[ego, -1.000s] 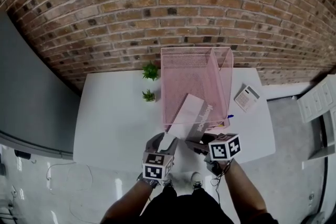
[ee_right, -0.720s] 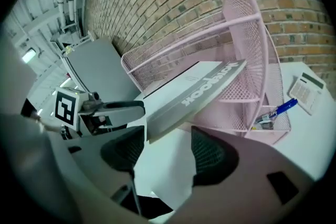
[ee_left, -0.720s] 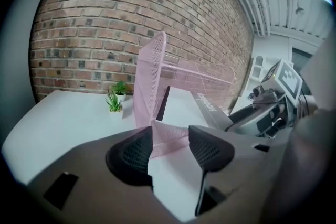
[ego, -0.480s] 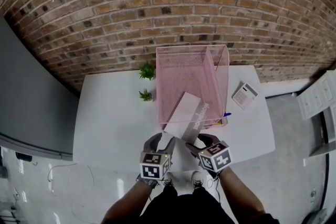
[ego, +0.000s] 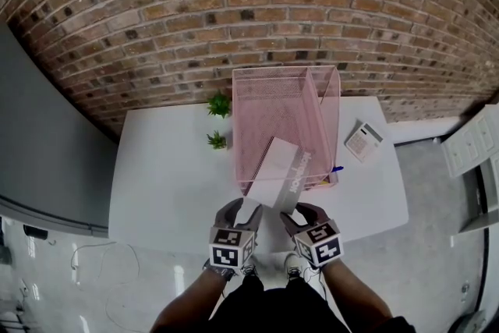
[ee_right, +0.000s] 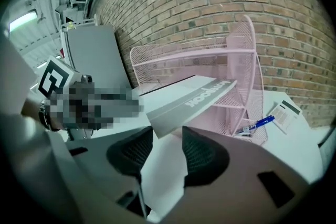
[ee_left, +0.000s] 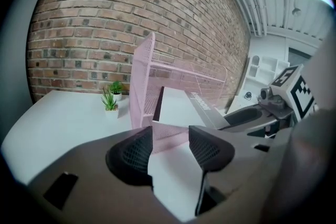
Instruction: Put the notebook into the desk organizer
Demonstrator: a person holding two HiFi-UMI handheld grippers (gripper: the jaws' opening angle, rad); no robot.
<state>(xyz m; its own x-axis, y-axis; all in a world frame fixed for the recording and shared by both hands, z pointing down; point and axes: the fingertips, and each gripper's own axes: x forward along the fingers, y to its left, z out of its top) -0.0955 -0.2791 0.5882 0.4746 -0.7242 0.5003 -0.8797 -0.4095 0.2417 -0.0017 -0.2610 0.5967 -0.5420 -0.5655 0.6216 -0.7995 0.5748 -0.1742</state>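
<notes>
A white notebook (ego: 277, 168) with a grey spine leans in the pink mesh desk organizer (ego: 257, 90). Its far end is inside and its near end sticks out over the low front lip. My left gripper (ego: 243, 208) sits at the notebook's near left corner. In the left gripper view the notebook (ee_left: 178, 107) lies just beyond my left gripper (ee_left: 170, 139), whose pads stand apart with only white showing between them. My right gripper (ego: 300, 213) is at the near right corner, jaws closing. There the notebook's corner (ee_right: 157, 118) hangs just over my right gripper (ee_right: 168, 139), untouched by the pads.
On the white table (ego: 164, 168), two small potted plants (ego: 219, 104) (ego: 218, 140) stand left of the organizer. A calculator (ego: 365, 141) lies to its right, with a blue pen (ego: 340, 169) by the organizer's front right corner. A brick wall runs behind.
My right gripper has moved left and nearer, up to the notebook's near corner, and its jaws have narrowed. The left gripper and the notebook have hardly moved.
</notes>
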